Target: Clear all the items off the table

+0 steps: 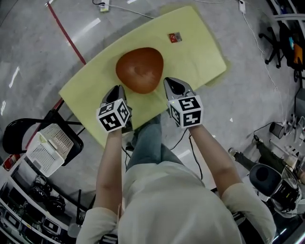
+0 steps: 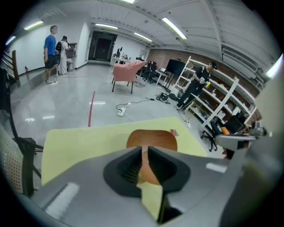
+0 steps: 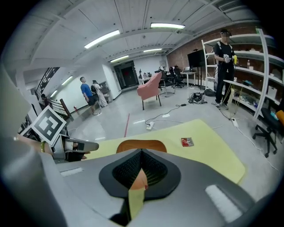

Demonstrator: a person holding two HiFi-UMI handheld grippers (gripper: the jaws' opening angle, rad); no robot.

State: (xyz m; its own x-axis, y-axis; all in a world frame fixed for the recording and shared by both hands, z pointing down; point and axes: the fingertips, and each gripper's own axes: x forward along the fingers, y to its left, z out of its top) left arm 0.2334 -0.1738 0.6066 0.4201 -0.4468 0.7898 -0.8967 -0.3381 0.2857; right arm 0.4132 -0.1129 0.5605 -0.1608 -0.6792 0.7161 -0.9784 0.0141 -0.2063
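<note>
A reddish-brown rounded bowl (image 1: 139, 69) lies upside down near the front of the yellow table (image 1: 200, 52). A small red packet (image 1: 175, 37) lies farther back on the table. My left gripper (image 1: 117, 90) hovers at the bowl's near left edge, its jaws a narrow slit apart with nothing between them; the bowl (image 2: 153, 138) shows through the slit. My right gripper (image 1: 172, 83) hovers at the bowl's near right edge, shut and empty. In the right gripper view the bowl (image 3: 141, 145) sits just beyond the jaws and the packet (image 3: 187, 142) lies to the right.
A black chair with a white perforated basket (image 1: 50, 147) stands left of the table's near corner. A red floor line (image 1: 66, 35) runs under the table. Cables and a power strip (image 1: 104, 5) lie behind it. Office chairs (image 1: 281, 43) and shelving stand at right.
</note>
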